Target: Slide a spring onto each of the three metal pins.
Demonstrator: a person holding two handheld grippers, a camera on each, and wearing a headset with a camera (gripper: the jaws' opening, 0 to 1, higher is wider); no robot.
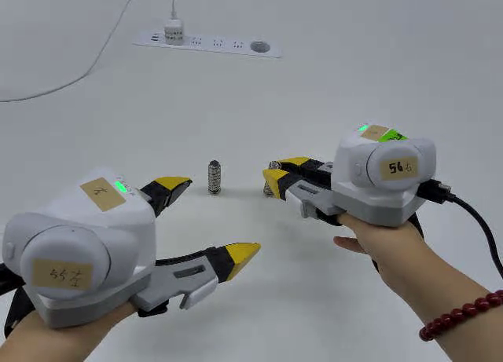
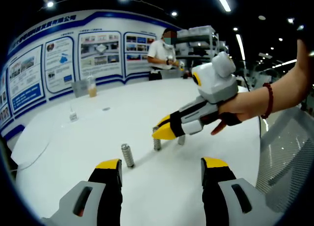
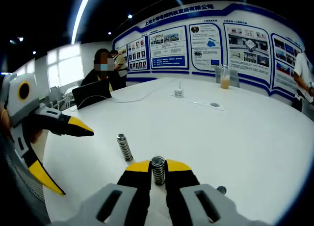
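A spring-covered pin (image 1: 214, 177) stands upright on the white table (image 1: 259, 299); it also appears as the coil (image 2: 127, 155) and the coil (image 3: 124, 147). My right gripper (image 1: 273, 176) is shut on a second spring (image 3: 158, 169) that stands on the table, with the yellow fingertips (image 2: 164, 130) closed over that spring (image 2: 156, 143). Just beside it is a short metal pin (image 2: 181, 139), the same pin (image 3: 222, 189) that sits right of the jaws. My left gripper (image 1: 208, 221) hovers open near the table's front; between its tips (image 2: 162, 164) is nothing.
A white power strip (image 1: 208, 42) with a plugged charger (image 1: 174, 28) and cable lies at the table's far edge. Farther off are a small bottle (image 3: 178, 92), a drink cup (image 3: 225, 76), and a seated person with a laptop (image 3: 93, 92).
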